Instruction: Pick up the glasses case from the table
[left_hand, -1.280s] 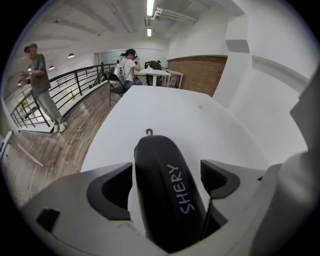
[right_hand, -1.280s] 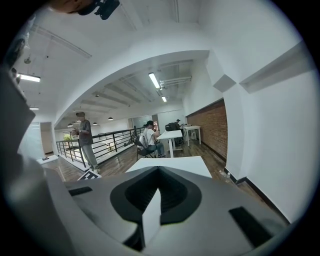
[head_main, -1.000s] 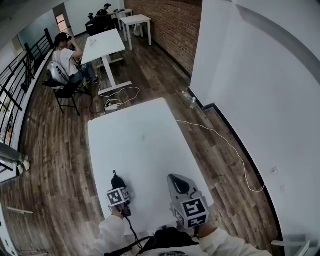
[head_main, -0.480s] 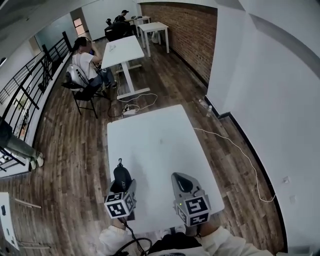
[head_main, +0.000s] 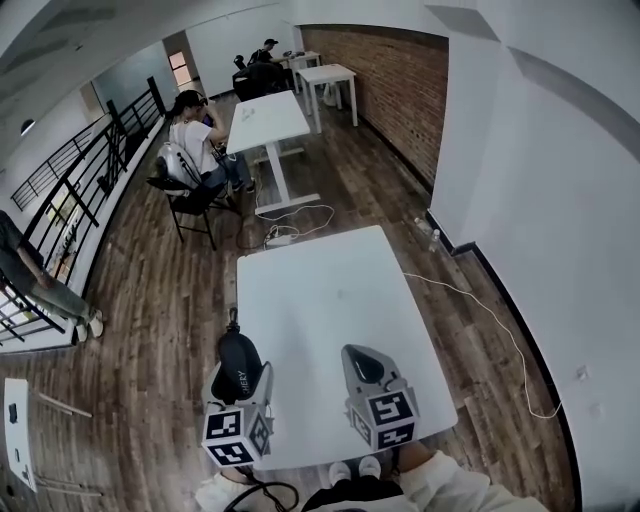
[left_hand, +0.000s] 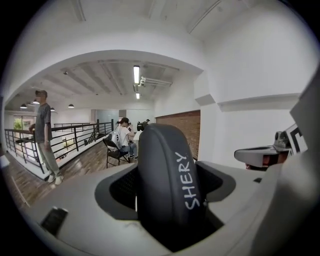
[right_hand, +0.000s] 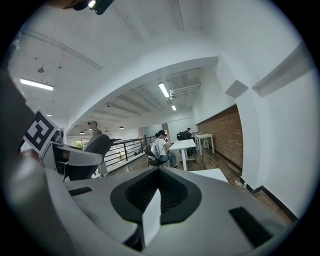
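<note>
The black glasses case (head_main: 239, 366) with white "SHERY" lettering sits upright between the jaws of my left gripper (head_main: 238, 378), lifted off the white table (head_main: 330, 290) near its front left corner. In the left gripper view the case (left_hand: 167, 185) fills the gap of that gripper (left_hand: 166, 202), and the jaws press on its sides. My right gripper (head_main: 362, 368) hovers over the table's front right part, shut and empty (right_hand: 157, 200). From the right gripper view the held case (right_hand: 96, 146) shows at the left.
A white cable (head_main: 490, 315) trails over the wood floor right of the table. Behind it stand a power strip (head_main: 280, 240), a second white table (head_main: 265, 115) and a seated person (head_main: 195, 150). A railing and a standing person (head_main: 40, 285) are at left; a white wall at right.
My left gripper has risen clearly with the glasses case in it and now looms larger in the head view. The right gripper shifted only slightly.
</note>
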